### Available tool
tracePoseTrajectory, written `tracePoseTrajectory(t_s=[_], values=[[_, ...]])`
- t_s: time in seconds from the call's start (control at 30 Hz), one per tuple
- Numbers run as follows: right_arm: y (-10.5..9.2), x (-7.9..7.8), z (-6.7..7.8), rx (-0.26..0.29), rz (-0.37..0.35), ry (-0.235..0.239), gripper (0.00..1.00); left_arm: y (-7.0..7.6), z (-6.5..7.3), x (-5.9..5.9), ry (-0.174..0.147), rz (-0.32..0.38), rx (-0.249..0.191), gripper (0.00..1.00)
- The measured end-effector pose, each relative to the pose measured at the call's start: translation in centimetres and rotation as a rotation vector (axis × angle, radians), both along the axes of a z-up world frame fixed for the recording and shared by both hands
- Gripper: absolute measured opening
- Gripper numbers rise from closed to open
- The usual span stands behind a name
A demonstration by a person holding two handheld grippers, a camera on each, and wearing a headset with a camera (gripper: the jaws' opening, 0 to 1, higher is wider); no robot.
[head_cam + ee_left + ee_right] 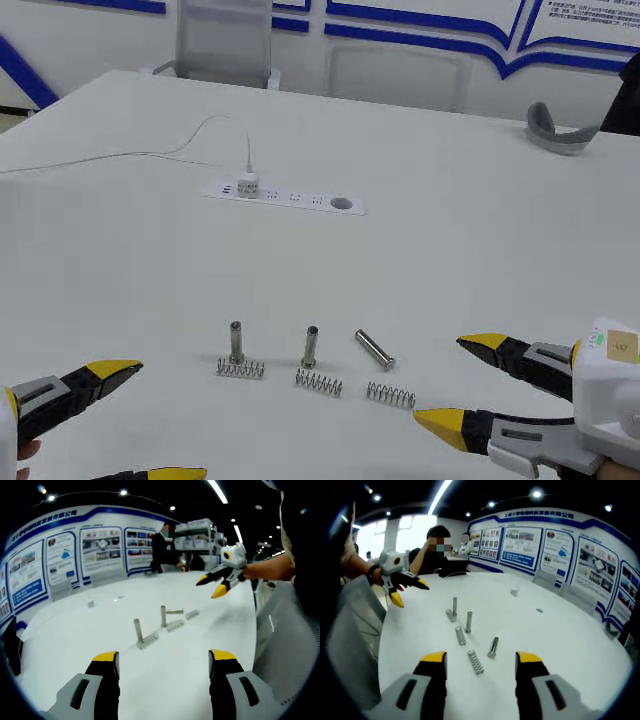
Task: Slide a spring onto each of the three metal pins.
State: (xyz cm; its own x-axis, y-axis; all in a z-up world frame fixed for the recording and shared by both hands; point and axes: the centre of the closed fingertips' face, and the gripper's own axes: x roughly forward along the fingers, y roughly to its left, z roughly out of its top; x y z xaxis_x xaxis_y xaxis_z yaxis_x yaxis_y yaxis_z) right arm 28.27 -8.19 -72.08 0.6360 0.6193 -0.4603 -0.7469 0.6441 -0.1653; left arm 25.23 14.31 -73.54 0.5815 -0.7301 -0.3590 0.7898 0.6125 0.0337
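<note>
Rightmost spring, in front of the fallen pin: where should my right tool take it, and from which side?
Come in low from the right, where the open right tool sits beside it. The spring lies flat with one end toward the tool, so probably pinch across the coils near that end, leaving the far end free to thread.

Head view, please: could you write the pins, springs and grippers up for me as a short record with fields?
Left pin: upright, bare
Middle pin: upright, bare
Right pin: lying on its side on the table
Left spring: lying flat, in front of the left pin
Middle spring: lying flat, in front of the middle pin
Right spring: lying flat, in front of the right pin
Left gripper: open, empty
Right gripper: open, empty
Springs fitted: none
</note>
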Motion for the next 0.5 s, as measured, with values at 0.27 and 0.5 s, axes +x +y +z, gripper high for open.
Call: tracePoseTrajectory(t_s=[0.27, 0.5], values=[[0.9, 1.8, 0.5, -0.025, -0.002, 0.0, 0.49, -0.1, 0.1, 0.0, -0.003, 0.002, -0.001, 0.73], [1.9, 3.7, 0.5, -0.058, 0.005, 0.012, 0.42, -0.1, 0.1, -0.2, -0.001, 0.005, -0.001, 0.73]])
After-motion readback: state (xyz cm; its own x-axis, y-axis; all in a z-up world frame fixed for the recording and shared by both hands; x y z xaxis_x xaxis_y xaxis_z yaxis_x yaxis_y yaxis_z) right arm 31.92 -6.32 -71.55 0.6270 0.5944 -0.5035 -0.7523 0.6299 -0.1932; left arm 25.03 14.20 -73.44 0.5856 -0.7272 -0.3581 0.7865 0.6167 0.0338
